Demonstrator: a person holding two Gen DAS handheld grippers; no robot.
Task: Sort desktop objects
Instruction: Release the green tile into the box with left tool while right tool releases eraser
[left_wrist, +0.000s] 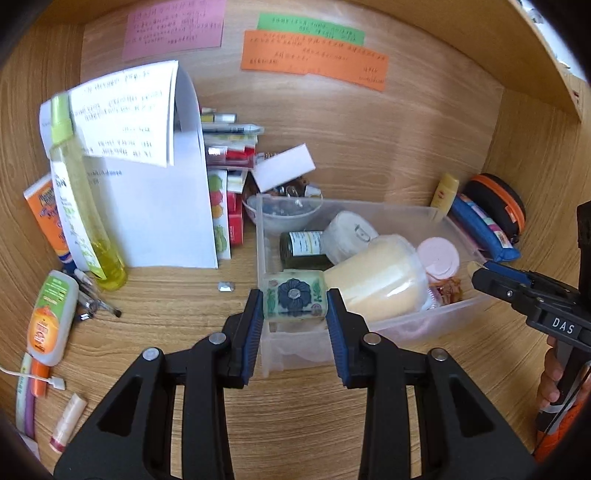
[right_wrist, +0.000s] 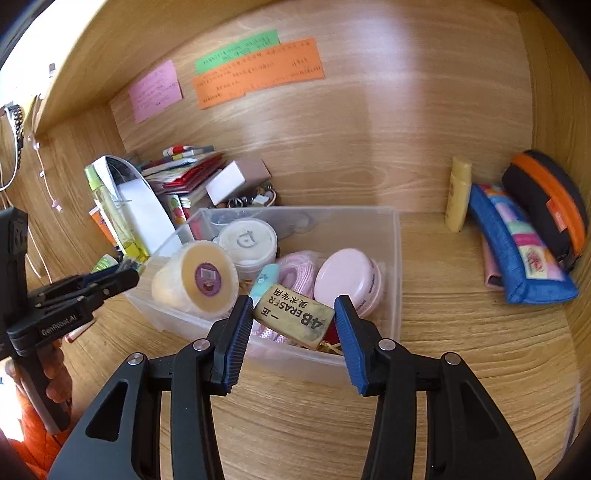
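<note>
My left gripper (left_wrist: 294, 301) is shut on a small flower-patterned box (left_wrist: 294, 298), held over the near corner of the clear plastic bin (left_wrist: 354, 208). My right gripper (right_wrist: 294, 314) is shut on a yellowed 4B eraser (right_wrist: 293, 316), held over the bin's front edge (right_wrist: 303, 363). The bin holds a cream tub (left_wrist: 373, 277), a white round jar (right_wrist: 248, 240), a pink compact (right_wrist: 349, 277) and a dark bottle (left_wrist: 303, 249). The right gripper shows at the right of the left wrist view (left_wrist: 480, 275); the left gripper shows at the left of the right wrist view (right_wrist: 125, 275).
Left of the bin stand white papers (left_wrist: 162, 206), a yellow spray bottle (left_wrist: 83, 206), sunscreen tubes (left_wrist: 51, 317) and stacked books (right_wrist: 184, 166). At the right lie a blue pencil case (right_wrist: 517, 251), an orange-black pouch (right_wrist: 550, 206) and a yellow tube (right_wrist: 458, 192). Wooden walls enclose the desk.
</note>
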